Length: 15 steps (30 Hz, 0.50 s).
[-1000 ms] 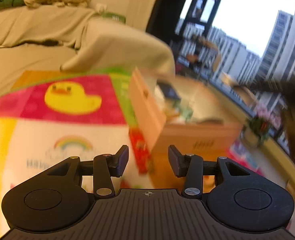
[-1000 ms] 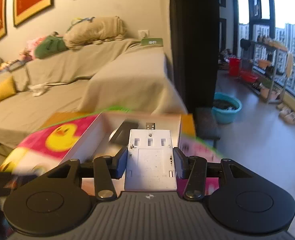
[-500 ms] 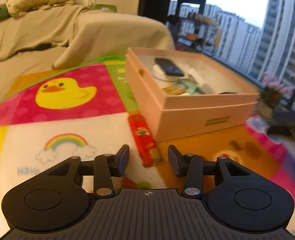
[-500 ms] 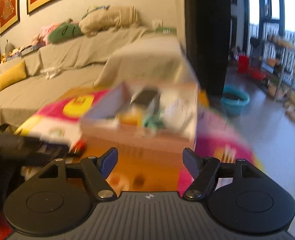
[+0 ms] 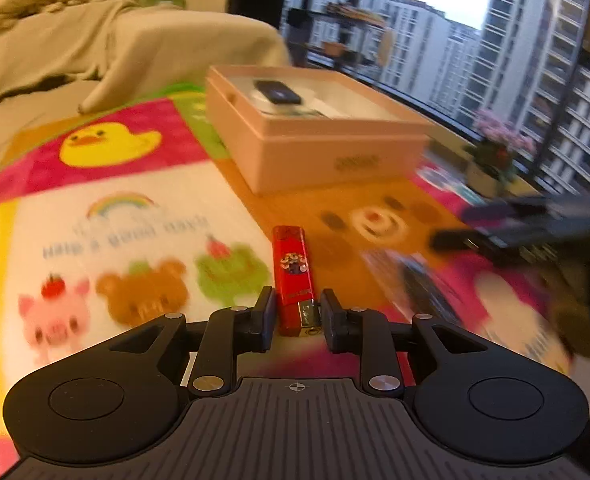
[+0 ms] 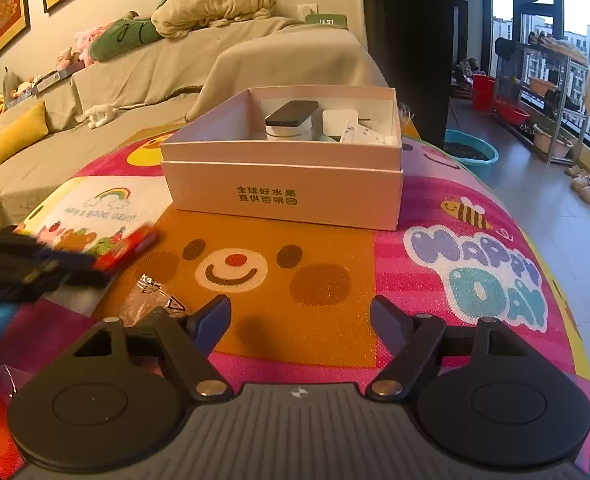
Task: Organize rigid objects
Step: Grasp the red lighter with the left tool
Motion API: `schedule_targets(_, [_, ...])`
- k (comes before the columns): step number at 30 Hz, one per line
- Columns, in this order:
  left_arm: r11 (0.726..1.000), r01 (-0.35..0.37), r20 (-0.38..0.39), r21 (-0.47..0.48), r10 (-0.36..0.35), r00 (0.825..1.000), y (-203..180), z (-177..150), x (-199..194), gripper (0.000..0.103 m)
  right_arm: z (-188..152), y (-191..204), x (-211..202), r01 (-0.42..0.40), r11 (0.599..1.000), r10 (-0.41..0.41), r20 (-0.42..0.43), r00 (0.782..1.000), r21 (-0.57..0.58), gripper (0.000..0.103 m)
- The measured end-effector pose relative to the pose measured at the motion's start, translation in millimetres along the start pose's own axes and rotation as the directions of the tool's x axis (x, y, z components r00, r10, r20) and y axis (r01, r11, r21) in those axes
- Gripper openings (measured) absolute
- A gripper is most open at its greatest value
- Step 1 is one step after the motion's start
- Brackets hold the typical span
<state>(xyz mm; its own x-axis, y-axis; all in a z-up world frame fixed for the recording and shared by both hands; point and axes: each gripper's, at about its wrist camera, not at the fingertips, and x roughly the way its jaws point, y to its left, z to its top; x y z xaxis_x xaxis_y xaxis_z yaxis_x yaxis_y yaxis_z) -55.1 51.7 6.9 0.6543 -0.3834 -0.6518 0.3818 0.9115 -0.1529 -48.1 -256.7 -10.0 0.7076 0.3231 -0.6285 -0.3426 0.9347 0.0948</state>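
Observation:
A red lighter (image 5: 293, 276) lies on the colourful mat, and its near end sits between the fingers of my left gripper (image 5: 295, 312). The jaws stand on either side of it with small gaps. The lighter also shows blurred in the right wrist view (image 6: 125, 249). A pink cardboard box (image 6: 287, 192) stands at the mat's middle back and holds a black-topped white device (image 6: 289, 122) and white plug parts (image 6: 359, 130). The box also shows in the left wrist view (image 5: 319, 148). My right gripper (image 6: 301, 322) is wide open and empty, low over the mat in front of the box.
A clear plastic wrapper (image 6: 147, 300) lies on the mat left of my right gripper. A covered sofa (image 6: 135, 76) runs behind the mat. A blue basin (image 6: 471, 152) and a shelf rack (image 6: 543, 92) stand on the floor at the right.
My right gripper let go of the white plug part into the box, opened and drew back. My left gripper moved down to the red lighter, which now sits between its fingers.

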Motion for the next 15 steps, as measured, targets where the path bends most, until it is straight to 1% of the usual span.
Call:
schedule_targets(3, [1.0,-0.027,0.01,-0.006,0.027,1.0,-5.0,-7.8,-7.1,0.029,1.7,1.5,-2.5,0.0,1.0,0.0,-0.003,1.0,-0.001,0.077])
schedule_targets(4, [0.999,-0.033,0.013,-0.011,0.033,0.999,-5.5,-8.0,-6.6,0.029,2.3,3.0,-5.4,-0.022,1.0,0.022,-0.008,1.0,0.007,0.077])
schedule_targets(6, [0.998,-0.054,0.023,-0.016,0.054,0.998,-7.7,-6.9,-3.6,0.029,3.0,10.3,-15.0,-0.099,0.995,0.099,-0.005,0.995,0.005,0.078])
schedule_targets(8, [0.997,-0.077,0.033,-0.02,0.078,0.996,-9.9,-4.5,1.6,0.029,2.4,26.0,-29.5,-0.165,0.985,0.166,0.012,0.986,-0.052,0.078])
schedule_targets(10, [0.995,-0.095,0.036,-0.03,0.096,0.995,-11.3,-0.9,5.7,0.03,-0.2,42.6,-39.5,-0.212,0.97,0.215,0.01,0.977,-0.118,0.078])
schedule_targets(13, [0.992,-0.114,0.038,-0.052,0.116,0.993,-11.4,3.0,9.7,0.03,-6.8,65.5,-44.3,-0.293,0.938,0.29,-0.044,0.956,-0.186,0.078])
schedule_targets(15, [0.991,-0.122,0.04,-0.063,0.125,0.991,-11.1,4.6,11.8,0.03,-12.2,77.0,-41.1,-0.314,0.924,0.302,-0.088,0.949,-0.217,0.078])
